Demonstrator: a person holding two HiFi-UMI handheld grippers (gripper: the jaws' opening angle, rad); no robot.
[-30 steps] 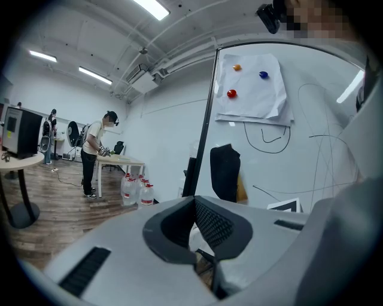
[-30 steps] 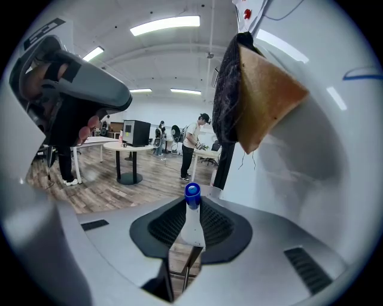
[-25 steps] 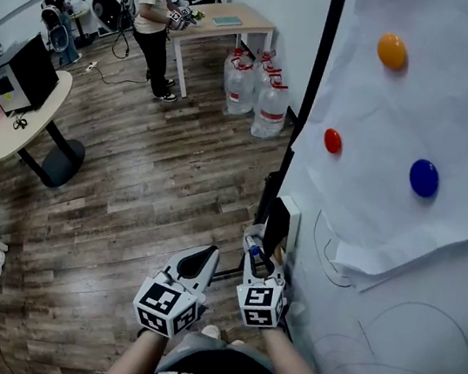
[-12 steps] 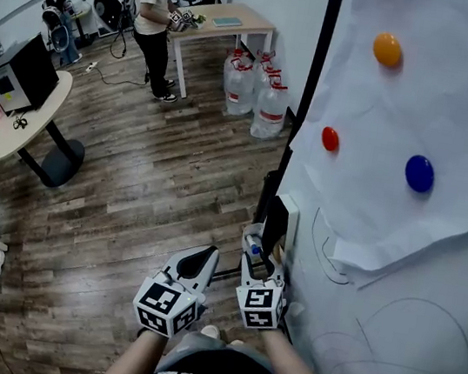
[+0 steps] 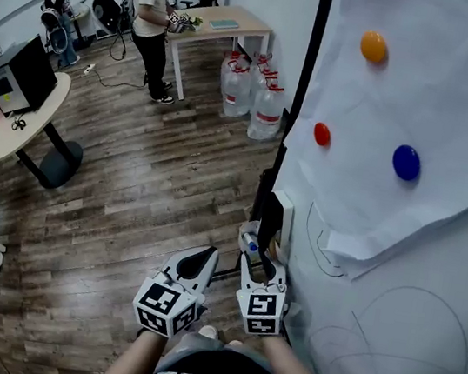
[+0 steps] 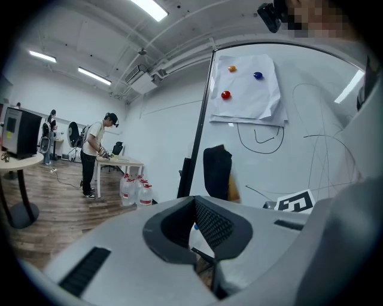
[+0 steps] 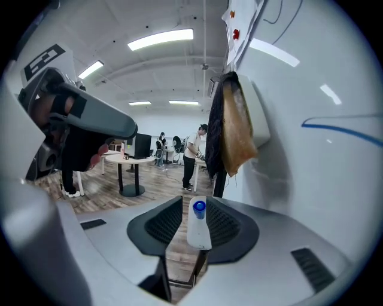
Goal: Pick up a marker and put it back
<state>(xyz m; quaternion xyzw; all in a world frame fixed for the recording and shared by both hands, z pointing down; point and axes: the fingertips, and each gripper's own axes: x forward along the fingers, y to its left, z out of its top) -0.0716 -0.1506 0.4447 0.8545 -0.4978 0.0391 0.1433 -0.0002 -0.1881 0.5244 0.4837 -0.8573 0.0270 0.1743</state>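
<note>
Whiteboard [image 5: 418,361] alongside: marker [image 7: 198,230] between just-opened jaws of right hand-held gripper [image 7: 192,208].

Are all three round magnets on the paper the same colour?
No: the head view shows an orange magnet, a red magnet and a blue magnet.

Head view steeply down onto grey left gripper [image 5: 209,253] and grey right gripper [image 5: 254,238], gripper views low, close along own jaws, all sharing glossy white whiteboard [image 5: 420,343].

Wood floor [image 5: 156,178], round table [image 5: 15,131]
</note>
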